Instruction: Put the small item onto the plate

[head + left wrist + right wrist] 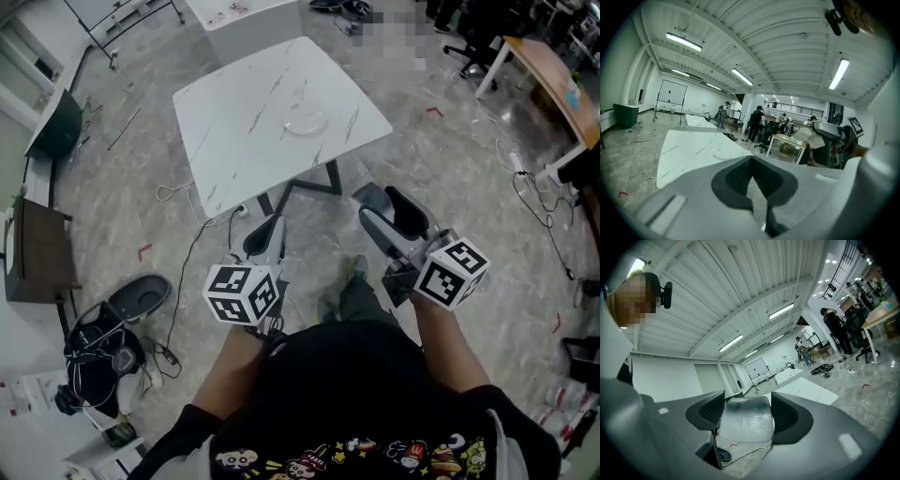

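**One item in the right gripper, one plate on the table**

There are two grippers, one plate, one table and one small item. The person holds both grippers low before the body, pointing at the table (246,112), well apart from it. The right gripper (743,409) grips the item (745,425), a pale bubbly block; only its own view shows this. The left gripper (751,178) has its jaws pressed together, with nothing between. The clear plate (305,123) lies on the table.
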`<state>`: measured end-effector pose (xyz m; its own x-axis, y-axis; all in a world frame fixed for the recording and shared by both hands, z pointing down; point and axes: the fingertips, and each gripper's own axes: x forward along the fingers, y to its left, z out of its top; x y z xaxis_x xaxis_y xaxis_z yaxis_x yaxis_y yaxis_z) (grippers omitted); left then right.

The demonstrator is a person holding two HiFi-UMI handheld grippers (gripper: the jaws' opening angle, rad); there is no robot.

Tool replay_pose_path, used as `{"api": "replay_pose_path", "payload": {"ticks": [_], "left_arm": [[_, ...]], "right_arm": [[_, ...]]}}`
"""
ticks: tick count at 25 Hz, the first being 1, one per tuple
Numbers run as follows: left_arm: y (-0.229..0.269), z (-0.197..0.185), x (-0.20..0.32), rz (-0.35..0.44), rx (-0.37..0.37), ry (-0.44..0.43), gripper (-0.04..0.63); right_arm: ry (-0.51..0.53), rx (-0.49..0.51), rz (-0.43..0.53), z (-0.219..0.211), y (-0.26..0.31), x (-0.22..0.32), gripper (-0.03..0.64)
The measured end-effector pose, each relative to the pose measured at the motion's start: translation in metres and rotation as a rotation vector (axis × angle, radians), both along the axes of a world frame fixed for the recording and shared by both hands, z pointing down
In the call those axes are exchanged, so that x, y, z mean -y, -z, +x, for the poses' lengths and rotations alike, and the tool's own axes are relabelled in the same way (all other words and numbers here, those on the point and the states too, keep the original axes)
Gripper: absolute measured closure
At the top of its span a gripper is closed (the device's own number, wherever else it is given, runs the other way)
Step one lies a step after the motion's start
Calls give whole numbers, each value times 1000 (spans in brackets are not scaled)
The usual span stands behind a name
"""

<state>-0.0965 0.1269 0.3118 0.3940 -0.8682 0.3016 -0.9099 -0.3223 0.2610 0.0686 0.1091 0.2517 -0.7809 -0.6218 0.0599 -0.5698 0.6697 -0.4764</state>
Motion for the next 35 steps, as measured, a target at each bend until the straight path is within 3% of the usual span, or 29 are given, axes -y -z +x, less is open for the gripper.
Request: {"api": "replay_pose_path", "payload": {"ticks": [10, 35], "left_arm": [[-9, 6, 42, -31, 29, 15, 595], [-52, 21, 244, -132, 39, 171, 595]], "right_arm": [[44, 3, -38, -5, -20, 56, 281], [241, -51, -90, -9, -67, 278, 281]]}}
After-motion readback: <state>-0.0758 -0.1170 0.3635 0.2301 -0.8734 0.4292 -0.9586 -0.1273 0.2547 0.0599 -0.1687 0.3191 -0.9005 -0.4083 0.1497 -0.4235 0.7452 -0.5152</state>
